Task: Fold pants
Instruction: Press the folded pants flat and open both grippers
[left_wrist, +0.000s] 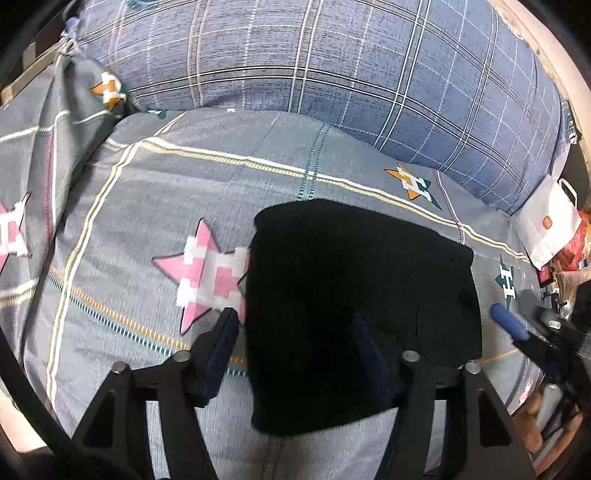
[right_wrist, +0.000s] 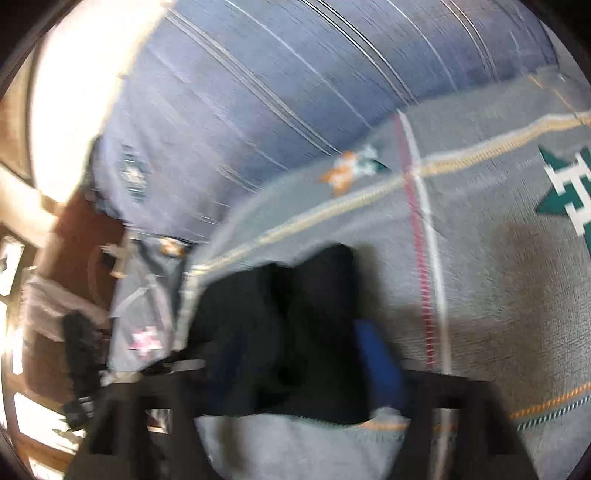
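We see the black pants (left_wrist: 354, 310) folded into a compact, roughly square bundle lying flat on the bed sheet (left_wrist: 147, 206), a grey sheet with stripes and star prints; in the left wrist view the bundle fills the lower middle of the frame, its left edge touching a pink star (left_wrist: 207, 275) printed on the sheet. Our left tongs (left_wrist: 295, 325) stand apart, with nothing between them: one blue-padded finger sits just beside the bundle's left edge, over the sheet, and the other lies over the black cloth itself. Whether they touch the fabric we cannot tell. A blue plaid quilt (left_wrist: 332, 62) is heaped across the top of the frame, and a white paper bag (left_wrist: 550, 229) stands at the right edge. At the lower right of that view our right tongs (left_wrist: 508, 323) show from the side, a blue finger tip just right of the pants.

The right wrist view is heavily blurred. There the pants (right_wrist: 280, 332) lie at the lower middle, on the sheet (right_wrist: 498, 266), with a green star print (right_wrist: 569, 192) at the right edge. One blue finger of the right tongs (right_wrist: 303, 354) lies along the bundle's right side; the other finger is lost against the black cloth, so we cannot tell how wide they stand
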